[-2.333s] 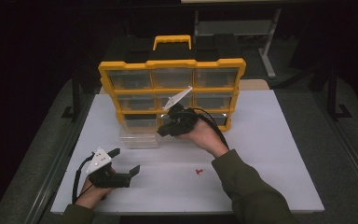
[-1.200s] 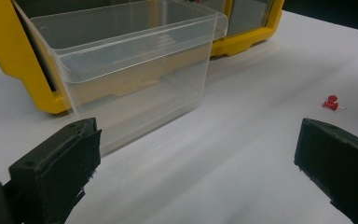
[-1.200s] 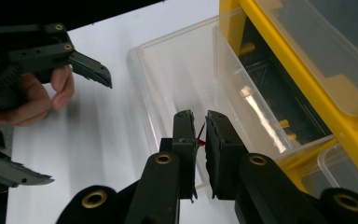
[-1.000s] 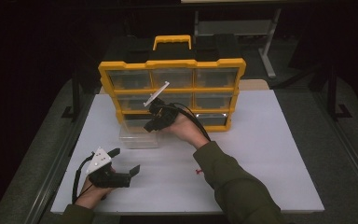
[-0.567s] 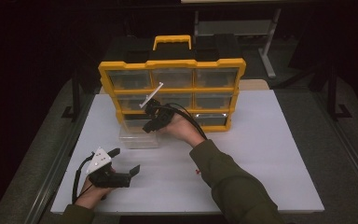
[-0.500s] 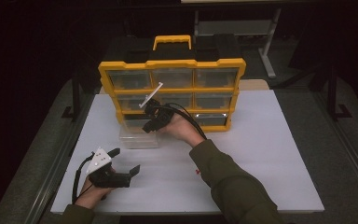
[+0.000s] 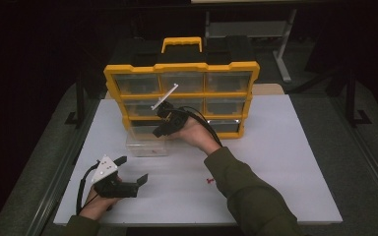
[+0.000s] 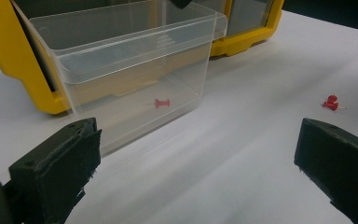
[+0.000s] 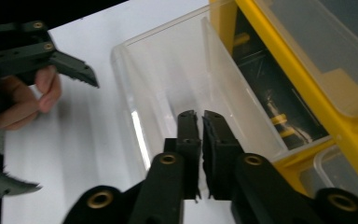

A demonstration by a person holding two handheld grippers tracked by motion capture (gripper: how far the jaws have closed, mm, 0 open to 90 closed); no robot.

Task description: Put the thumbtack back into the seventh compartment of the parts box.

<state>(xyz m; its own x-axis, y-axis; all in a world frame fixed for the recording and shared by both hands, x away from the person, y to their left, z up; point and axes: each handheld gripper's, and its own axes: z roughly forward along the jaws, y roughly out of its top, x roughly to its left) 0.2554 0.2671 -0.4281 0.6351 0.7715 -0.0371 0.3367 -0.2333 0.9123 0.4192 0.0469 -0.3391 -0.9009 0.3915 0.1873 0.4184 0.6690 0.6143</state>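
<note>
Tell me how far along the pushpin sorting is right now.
One red pushpin already lies in the pulled-out clear drawer. The right gripper hangs shut over that drawer; the left gripper rests open. Another pushpin on the table remains, then closing the drawer.

The high view looks forward and down from above the person's side onto the white surface (image 7: 285, 162), from well off, facing the yellow plastic organiser with clear drawers (image 7: 182, 69). The left gripper view sits low, near the surface, looking level between its own tongs at the clear plastic pulled-out drawer (image 8: 121, 56). The right gripper view looks steeply down, close above that drawer (image 9: 168, 70). All three views share this drawer and the organiser's lower left corner.
</note>
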